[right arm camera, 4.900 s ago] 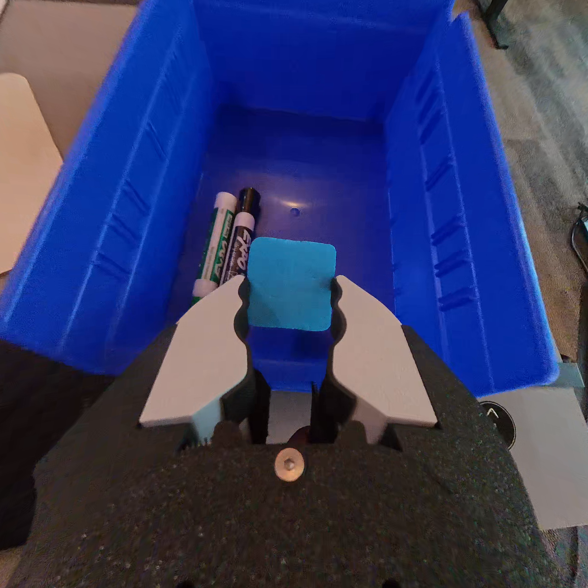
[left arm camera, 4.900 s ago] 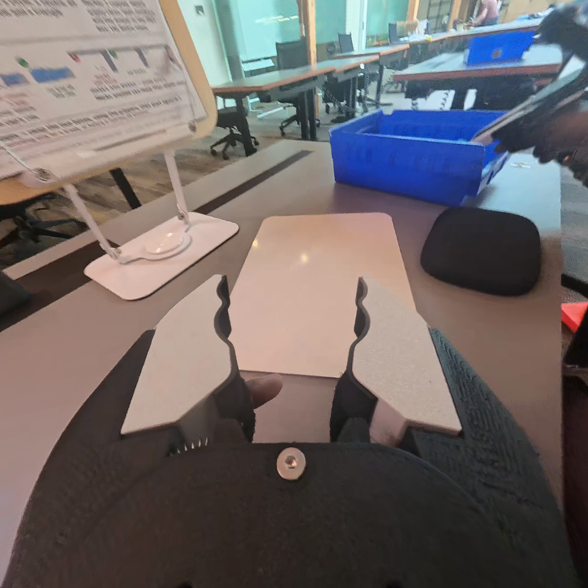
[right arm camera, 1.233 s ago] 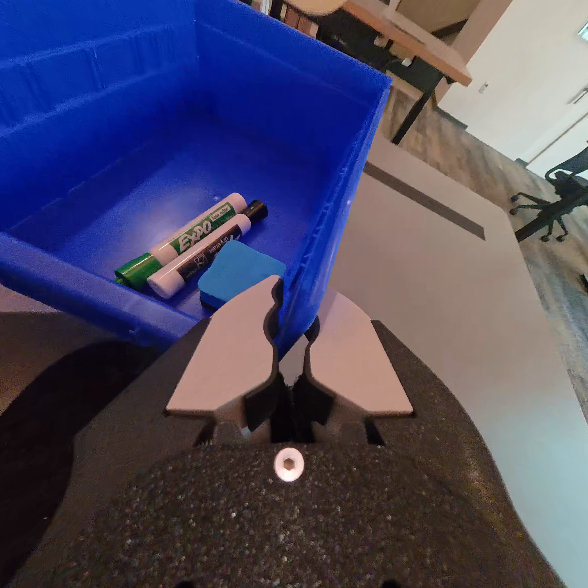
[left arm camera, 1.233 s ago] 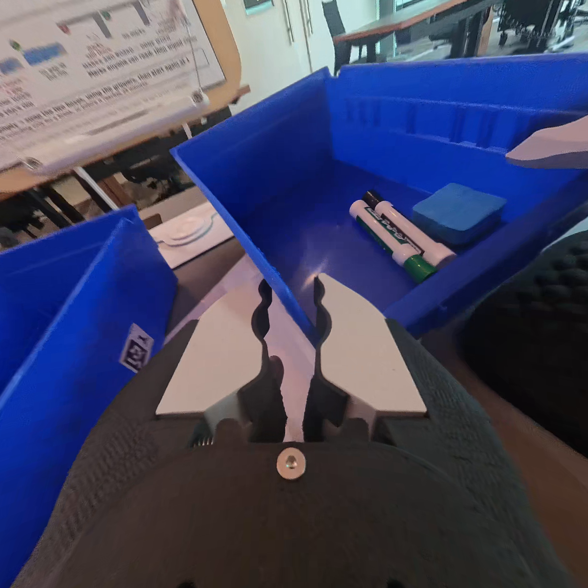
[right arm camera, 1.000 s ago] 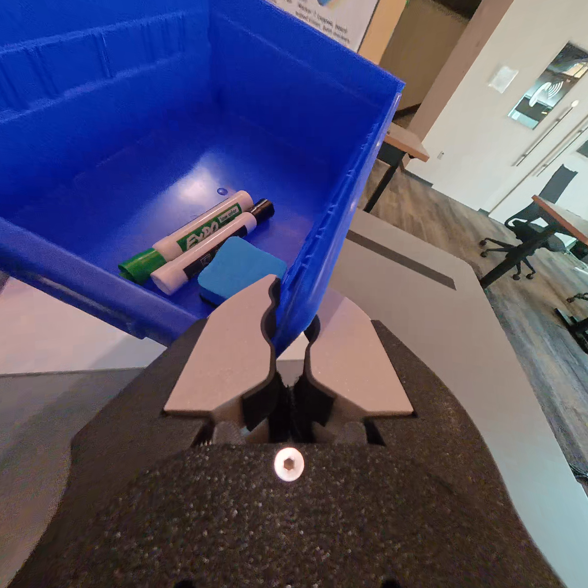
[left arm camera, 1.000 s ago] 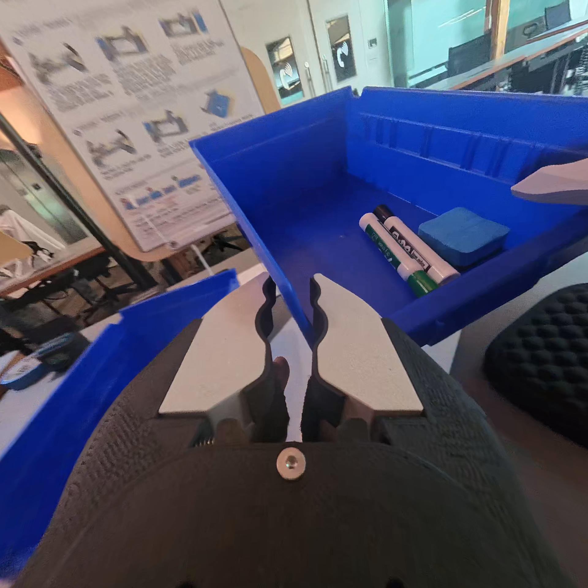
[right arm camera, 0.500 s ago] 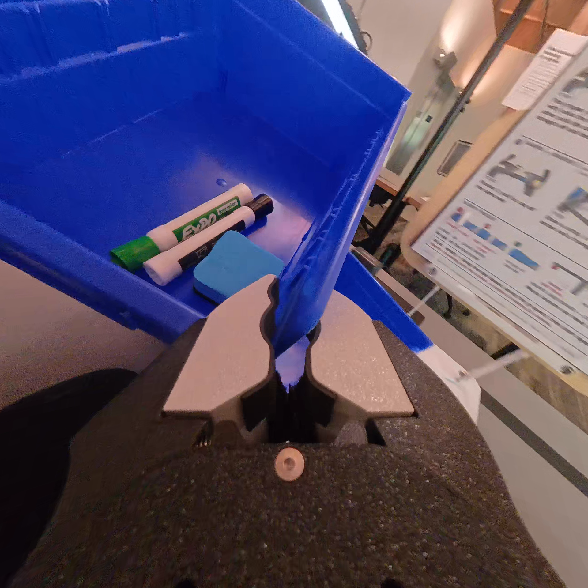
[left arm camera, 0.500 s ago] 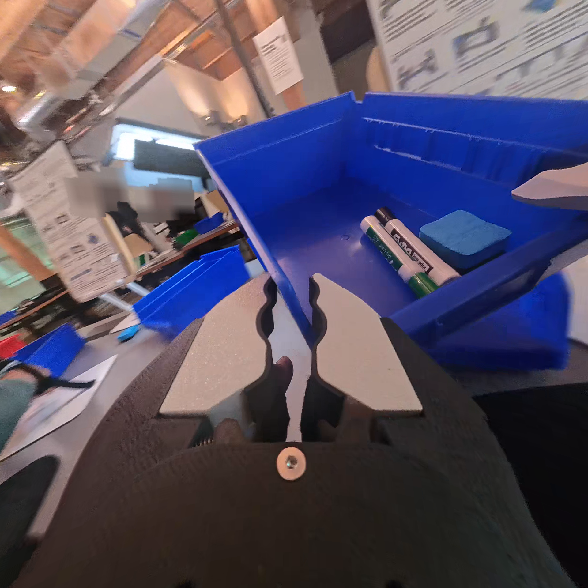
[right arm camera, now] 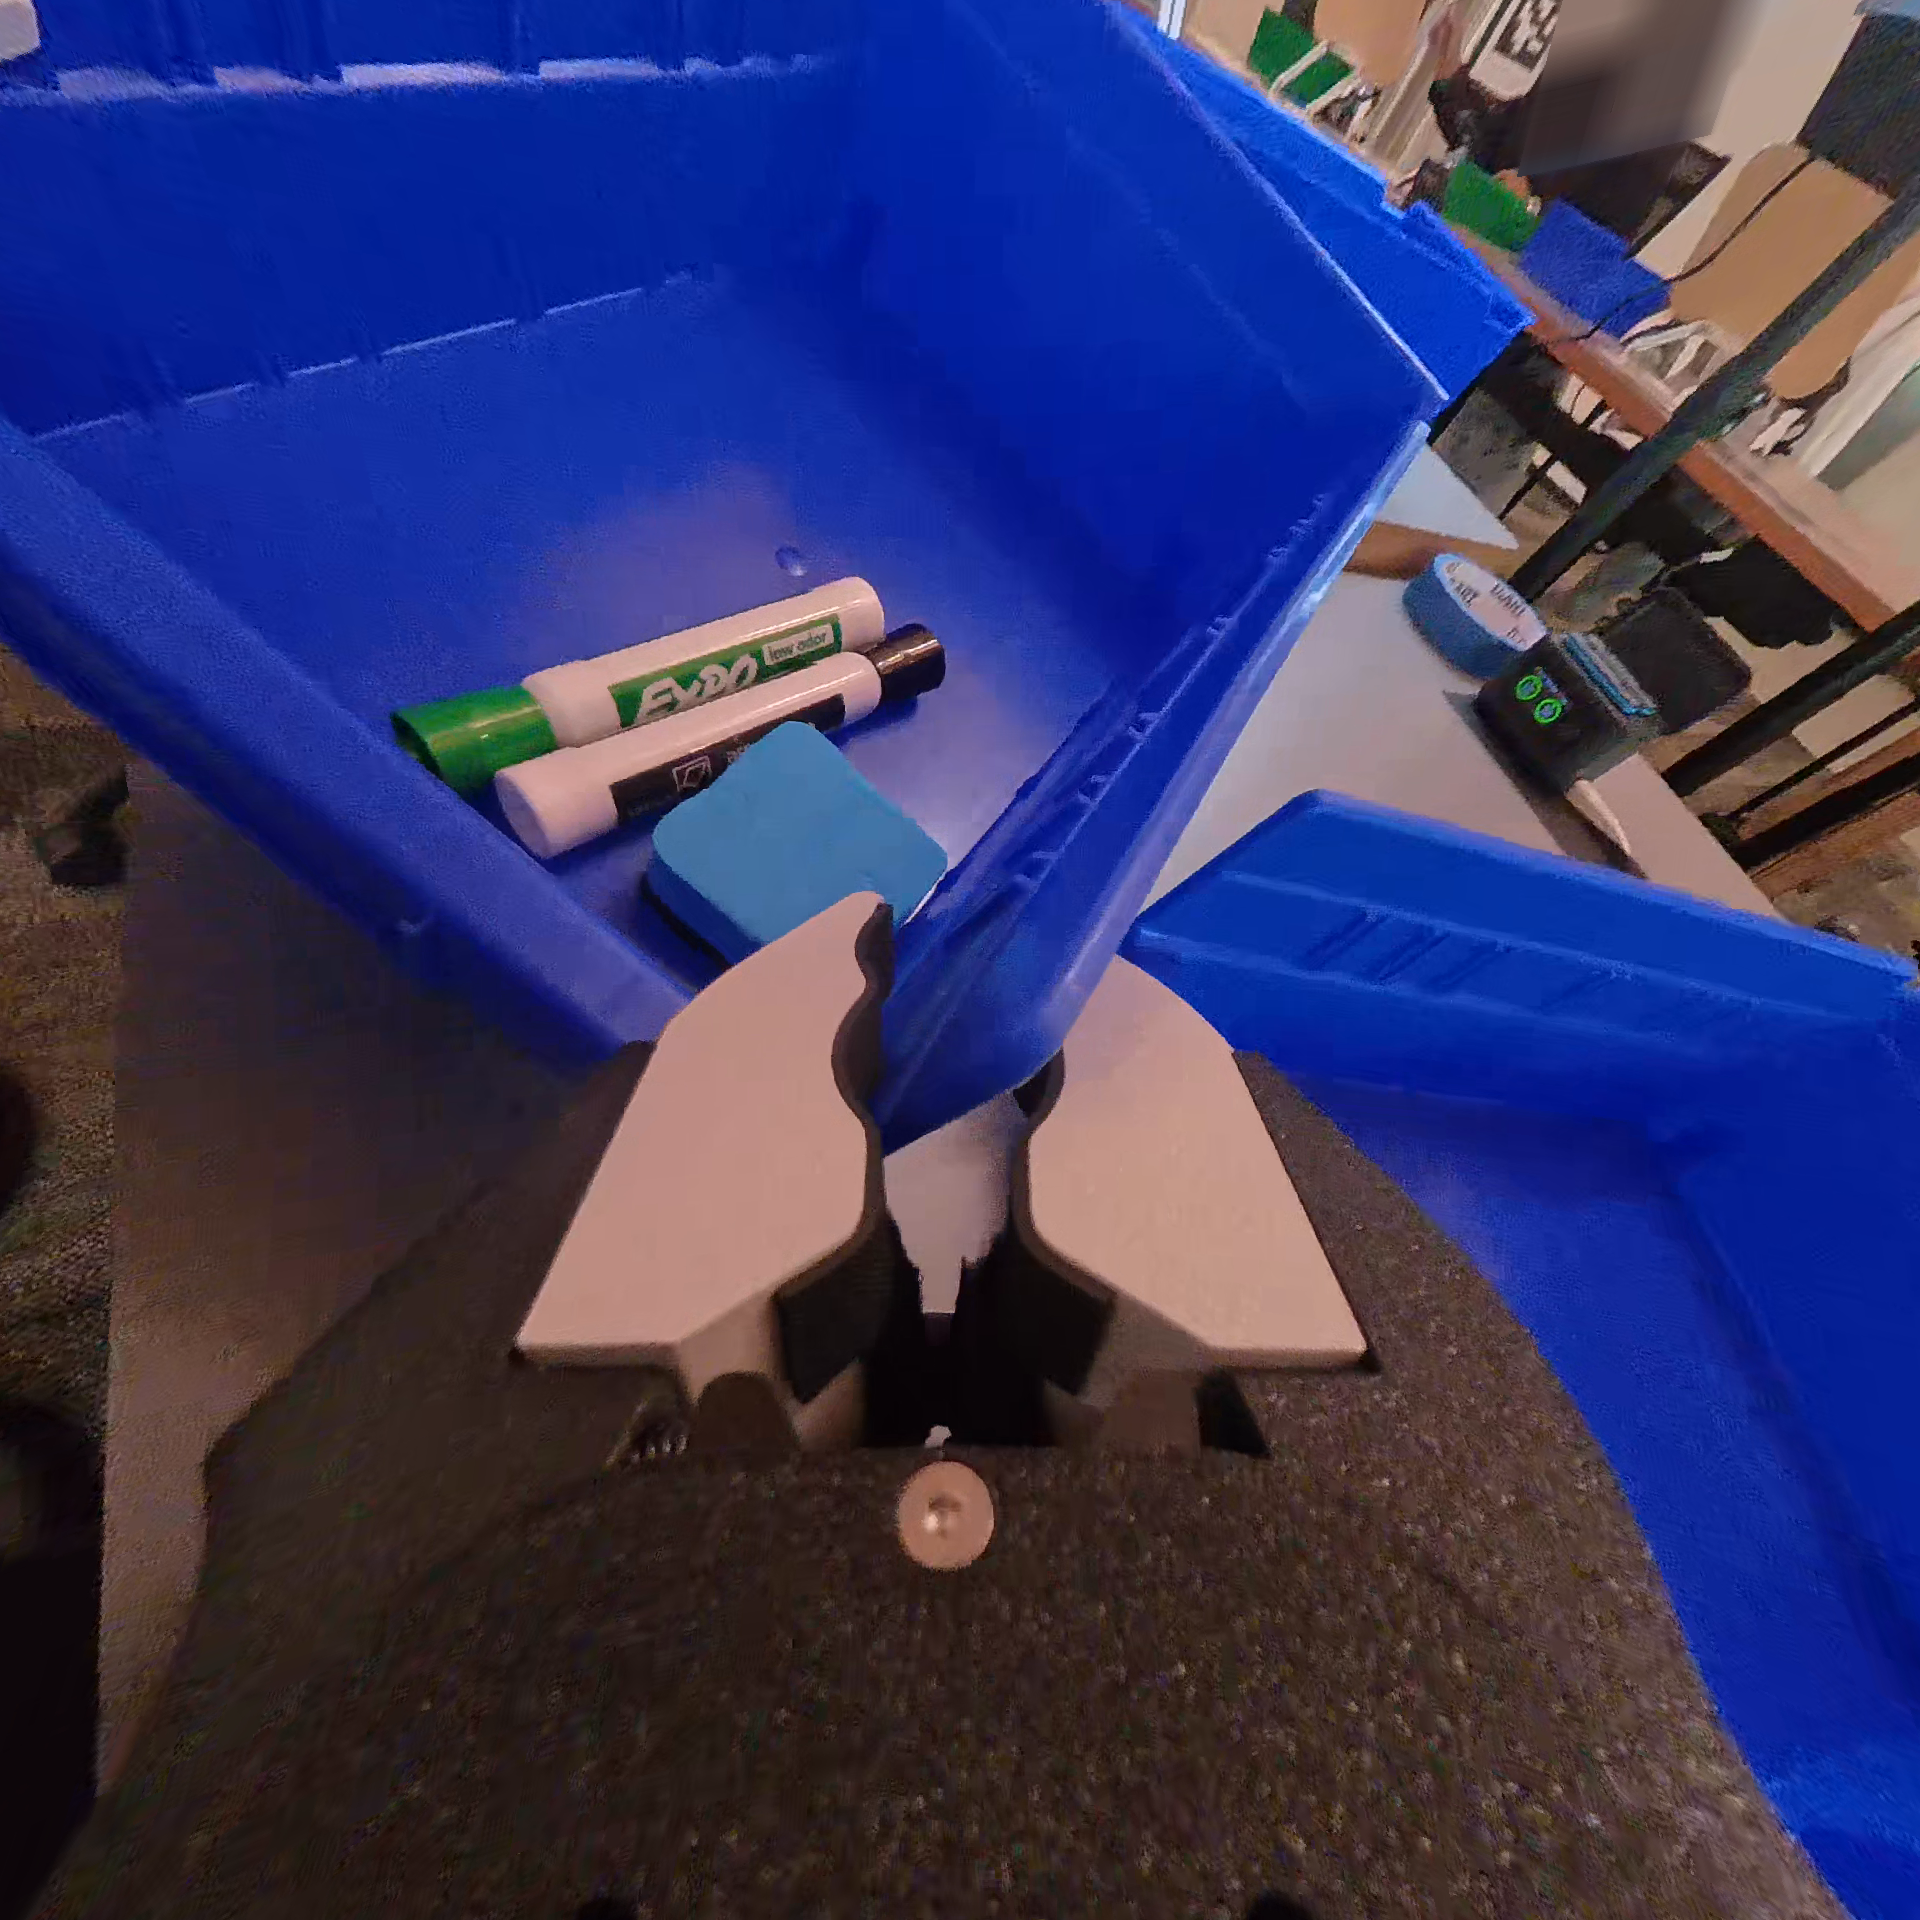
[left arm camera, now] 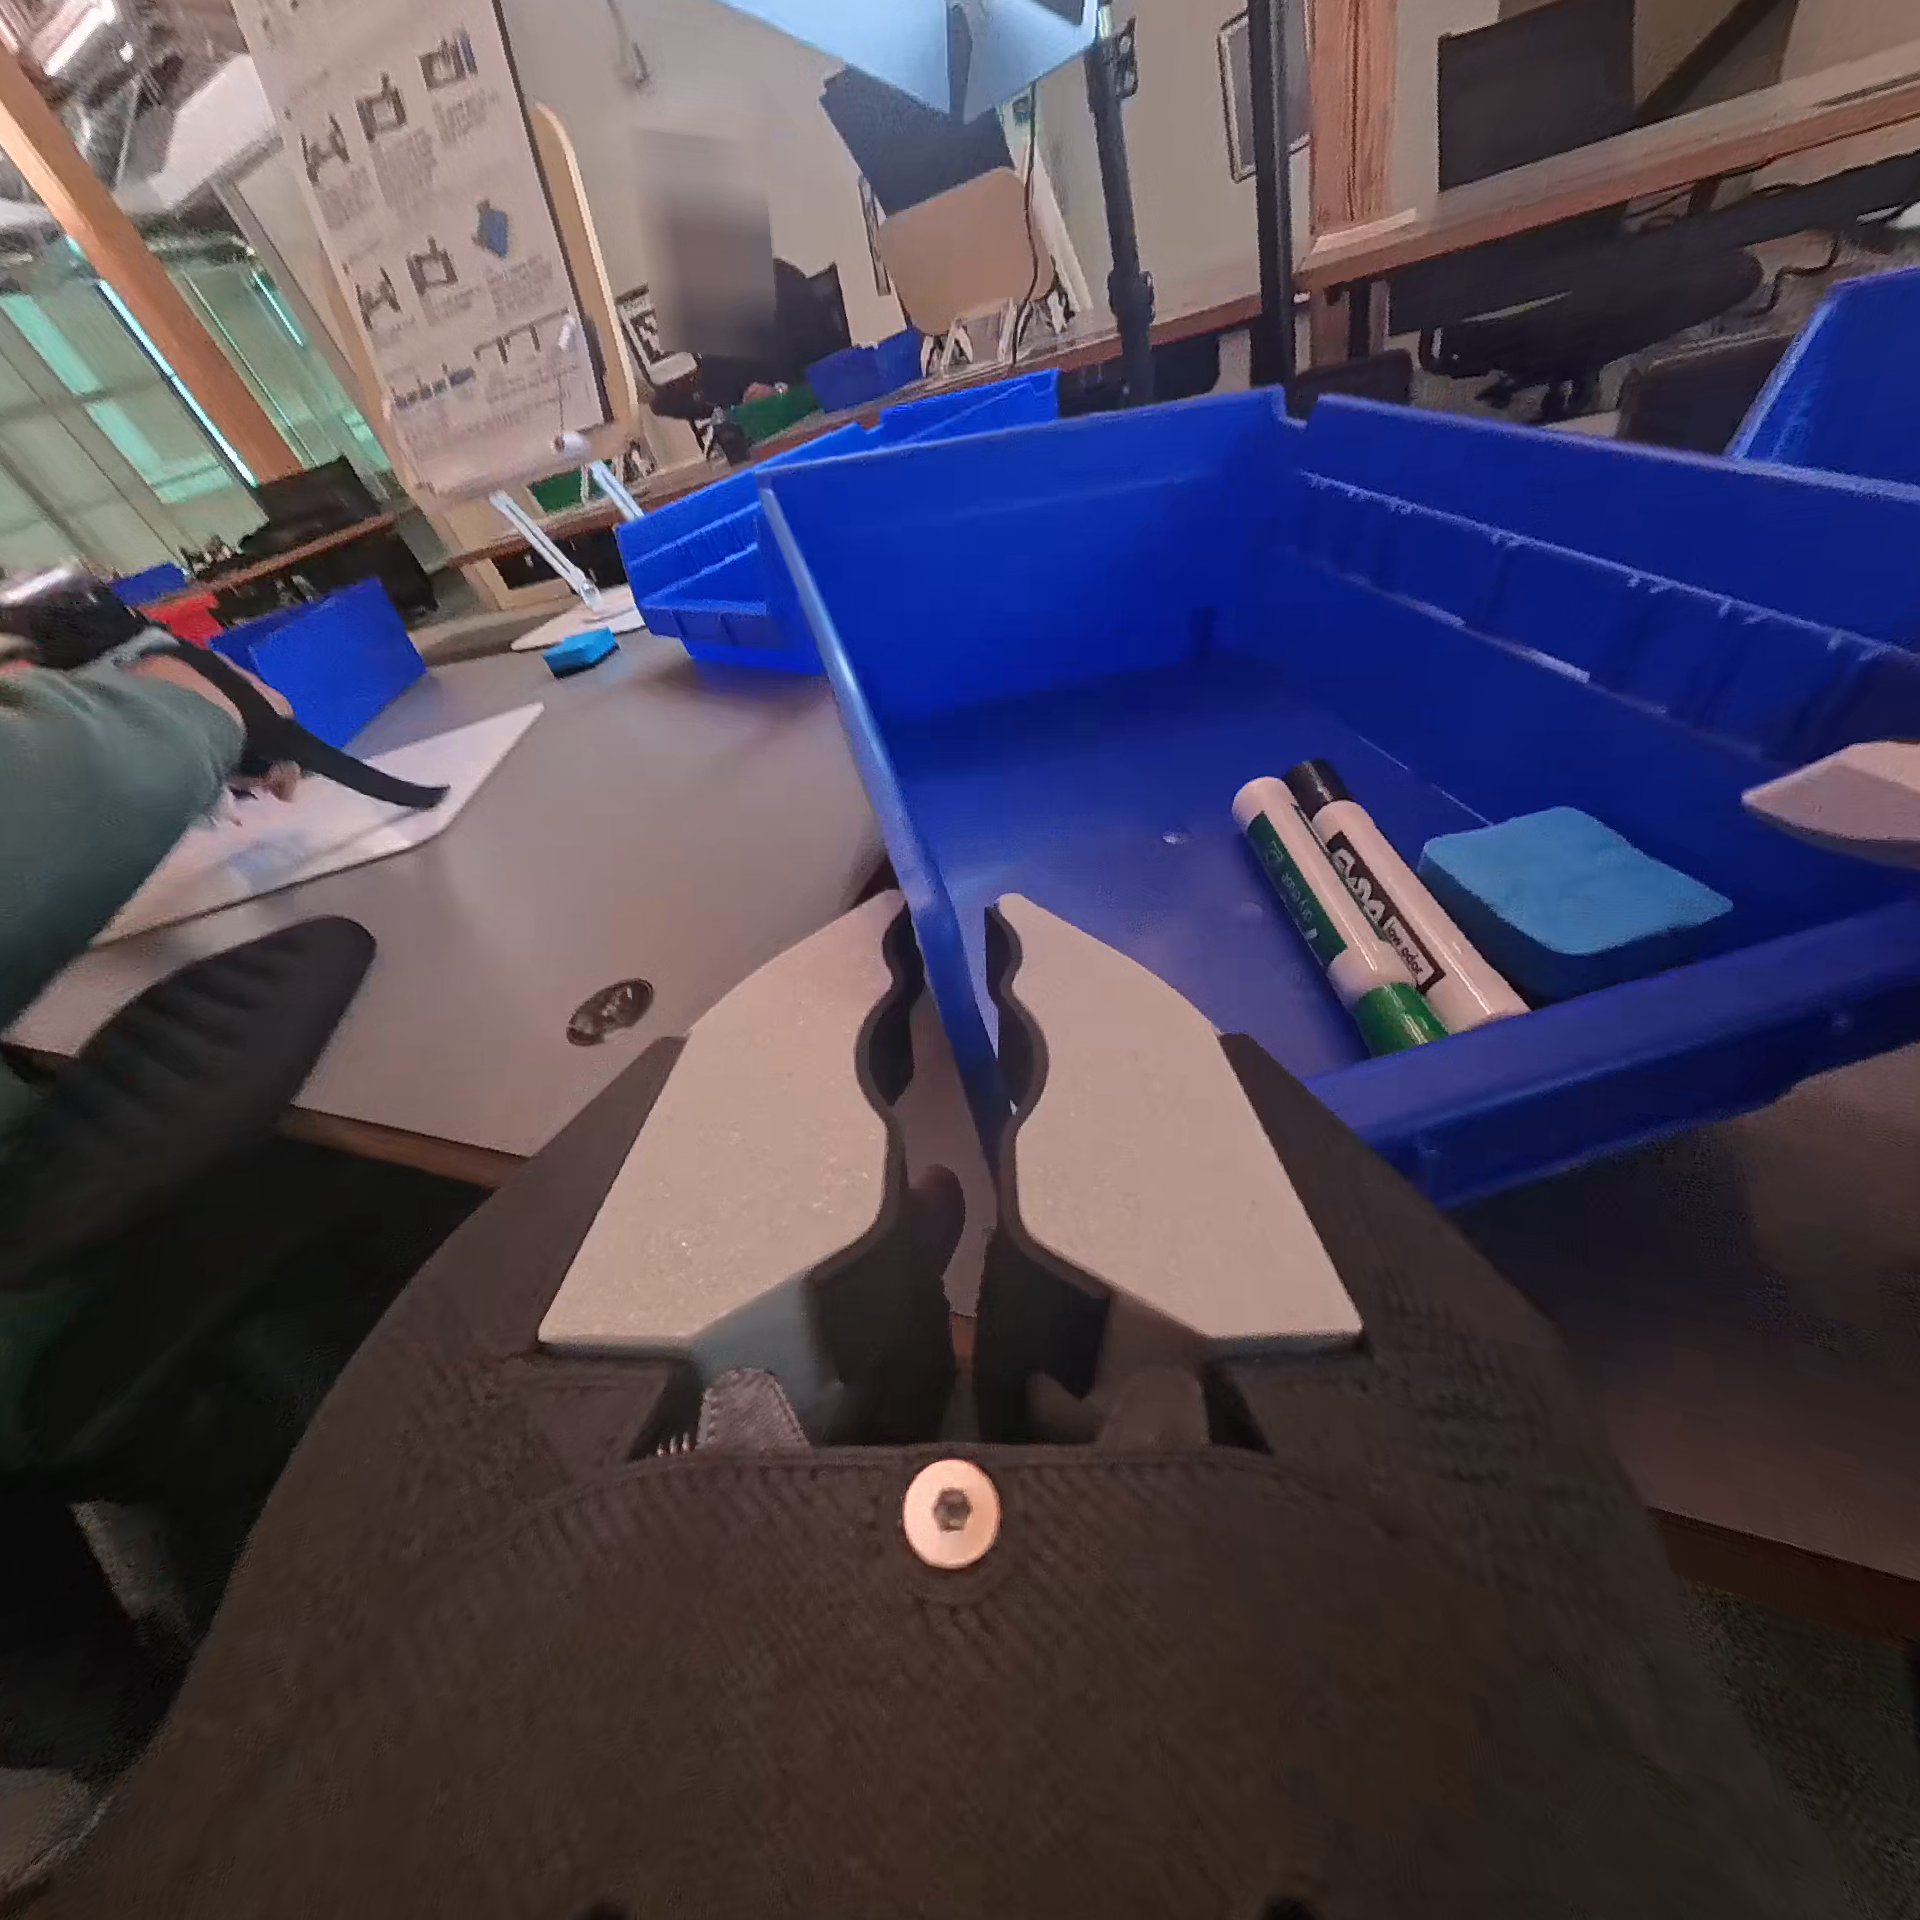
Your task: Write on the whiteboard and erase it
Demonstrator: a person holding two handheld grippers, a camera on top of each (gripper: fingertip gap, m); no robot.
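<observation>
Blue bin (left arm camera: 1039,582) held up off the desk (left arm camera: 582,831) by both grippers, tilted in both views. Inside on its floor: green-capped marker (right arm camera: 644,686) and black-capped marker (right arm camera: 717,738) lying side by side and touching, white barrels, caps pointing opposite ways; light-blue eraser (right arm camera: 795,831), rounded square with a dark underside, just beside the black-capped one near the low front wall.

Left gripper (left arm camera: 951,940) nearly closed, clamped on the bin's side wall, wall edge between the fingers. Right gripper (right arm camera: 966,997) likewise pinched on the opposite side wall; its fingertip shows at the right edge of the left wrist view.

Second blue bin (right arm camera: 1558,1039) just right of and below the held one in the right view. Roll of blue tape (right arm camera: 1470,623) and a small black device (right arm camera: 1558,717) with green lights sit on the desk behind.

Versus 4.9 s ago: the bin sat on the desk then, the left gripper was wide open over a whiteboard, and the right hovered over the eraser. Since 0.5 s ago both grips are unchanged, background swung: another desk with a person's sleeve (left arm camera: 94,790) and whiteboard (left arm camera: 343,800) now shows.
</observation>
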